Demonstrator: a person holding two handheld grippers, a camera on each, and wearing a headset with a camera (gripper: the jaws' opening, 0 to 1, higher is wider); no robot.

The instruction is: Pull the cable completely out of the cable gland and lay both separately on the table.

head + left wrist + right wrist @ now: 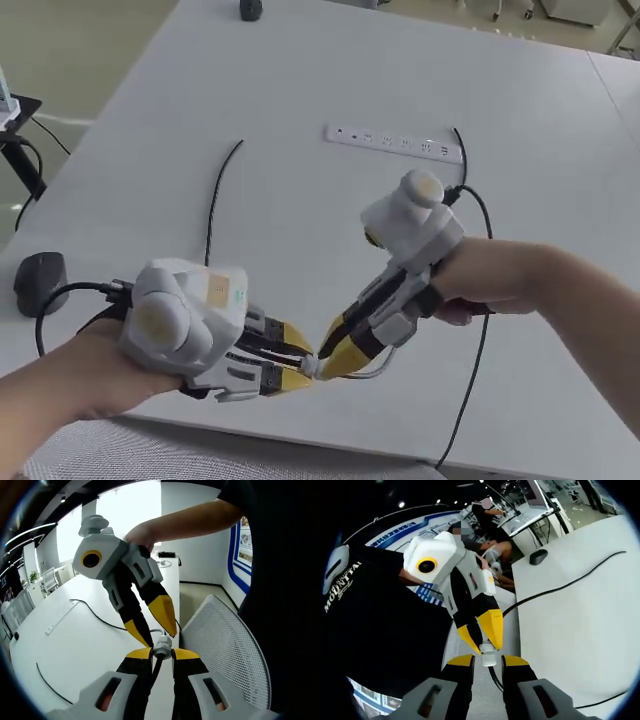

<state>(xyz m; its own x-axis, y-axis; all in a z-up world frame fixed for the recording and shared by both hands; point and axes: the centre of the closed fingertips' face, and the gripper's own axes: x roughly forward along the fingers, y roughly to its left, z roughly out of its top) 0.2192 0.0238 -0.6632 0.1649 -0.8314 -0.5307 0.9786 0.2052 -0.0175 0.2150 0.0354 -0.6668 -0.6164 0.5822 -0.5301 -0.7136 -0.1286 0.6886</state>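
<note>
Left hand-held gripper [163, 653] holds cable gland [162, 645] (at tips).

Left gripper [305, 362] & right gripper [328, 355] same build: white plastic housing w/ round knob on top, black linkage, black jaws w/ yellow tips, orange insets [107, 694] at jaw bases. Person in black short-sleeve tee [365, 630], white lettering [342, 587] on it, only partly legible.

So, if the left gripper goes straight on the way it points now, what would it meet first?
The cable gland, which sits between the tips of the left gripper. Directly beyond it is the right gripper, pointing back at it; the gap looks very small, though depth is unclear.
</note>
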